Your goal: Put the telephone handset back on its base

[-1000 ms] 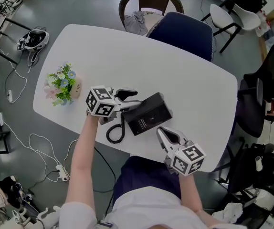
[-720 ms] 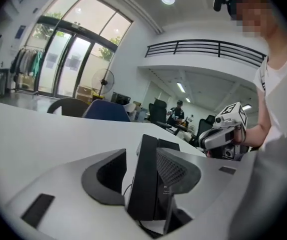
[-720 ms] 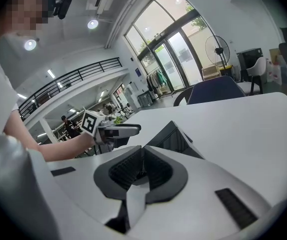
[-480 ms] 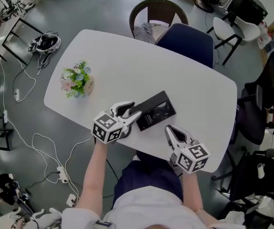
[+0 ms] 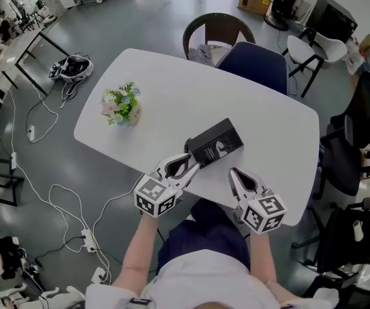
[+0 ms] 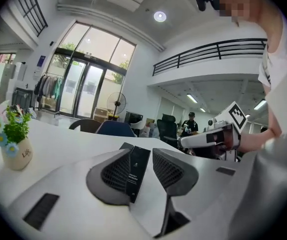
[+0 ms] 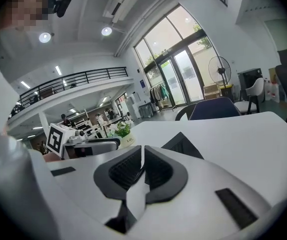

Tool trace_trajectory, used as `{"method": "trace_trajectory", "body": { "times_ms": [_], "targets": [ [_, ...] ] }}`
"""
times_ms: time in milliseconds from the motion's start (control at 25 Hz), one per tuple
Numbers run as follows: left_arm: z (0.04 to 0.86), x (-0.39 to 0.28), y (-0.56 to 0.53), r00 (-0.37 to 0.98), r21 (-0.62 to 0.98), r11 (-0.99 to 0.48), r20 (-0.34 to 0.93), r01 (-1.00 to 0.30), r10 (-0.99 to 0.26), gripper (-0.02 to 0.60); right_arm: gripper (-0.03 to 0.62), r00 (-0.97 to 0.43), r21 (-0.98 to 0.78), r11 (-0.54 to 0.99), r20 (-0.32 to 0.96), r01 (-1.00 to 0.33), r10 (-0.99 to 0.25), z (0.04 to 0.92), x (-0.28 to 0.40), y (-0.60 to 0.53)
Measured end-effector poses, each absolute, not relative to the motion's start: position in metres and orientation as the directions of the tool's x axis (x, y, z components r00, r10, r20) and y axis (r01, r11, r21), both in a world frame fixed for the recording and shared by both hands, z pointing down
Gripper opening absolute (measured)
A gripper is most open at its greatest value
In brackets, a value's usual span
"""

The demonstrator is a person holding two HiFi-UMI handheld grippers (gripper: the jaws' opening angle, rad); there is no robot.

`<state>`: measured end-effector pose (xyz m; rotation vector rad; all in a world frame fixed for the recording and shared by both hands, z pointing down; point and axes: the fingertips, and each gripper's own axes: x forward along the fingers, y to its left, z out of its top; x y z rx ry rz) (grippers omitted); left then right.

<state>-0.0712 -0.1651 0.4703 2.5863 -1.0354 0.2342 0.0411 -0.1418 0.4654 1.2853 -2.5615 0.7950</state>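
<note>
Telephone [image 5: 216, 143], one, black: on white surface [image 5: 256, 114], handset seated on base. Tools, two: left tool [image 5: 190, 162] just beside it, jaws partway apart, lately closing, empty; right tool [image 5: 233, 172] closed, empty. Potted flowers [image 5: 124, 105], one.

A telephone [image 5: 216, 143] is seen mid-frame on a table [image 5: 172, 89]; left gripper [image 5: 185, 167] and right gripper [image 5: 236, 177] are held just below it.

Dark script that looks like "Life" on the flower pot [image 6: 18, 154], small white print on the black telephone [image 5: 216, 143], too small to read, black-and-white square markers on the left claw [image 5: 191, 163] cube [image 5: 156, 197], likewise on the right claw [image 5: 235, 172]
</note>
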Motion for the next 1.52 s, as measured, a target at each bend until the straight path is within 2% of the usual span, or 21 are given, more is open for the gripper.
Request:
{"method": "trace_trajectory", "body": {
  "times_ms": [200,560,720,1000,1520],
  "targets": [
    [0.447,-0.09,-0.15,0.625,0.182,-0.598,0.236,-0.78,-0.744,0.133,0.043,-0.609,-0.355,0.5,0.353,-0.79,-0.71,0.457,0.033,-0.133],
    [0.428,-0.125,-0.124,0.477,0.117,-0.463,0.203,-0.879,-0.855,0.112,0.043,-0.575,-0.254,0.517,0.306,-0.818,-0.759,0.432,0.037,-0.128],
    [0.419,-0.125,-0.114,0.457,0.083,-0.45,0.177,-0.889,-0.871,0.081,0.043,-0.553,-0.211,0.512,0.272,-0.833,-0.787,0.419,0.044,-0.127],
    [0.42,-0.126,-0.106,0.407,0.093,-0.396,0.21,-0.913,-0.889,0.017,0.043,-0.545,-0.131,0.53,0.19,-0.838,-0.816,0.391,0.04,-0.113],
    [0.426,-0.131,-0.094,0.4,0.089,-0.39,0.24,-0.917,-0.885,0.015,0.04,-0.469,-0.123,0.452,0.237,-0.883,-0.851,0.404,0.052,-0.112]
  ]
}}
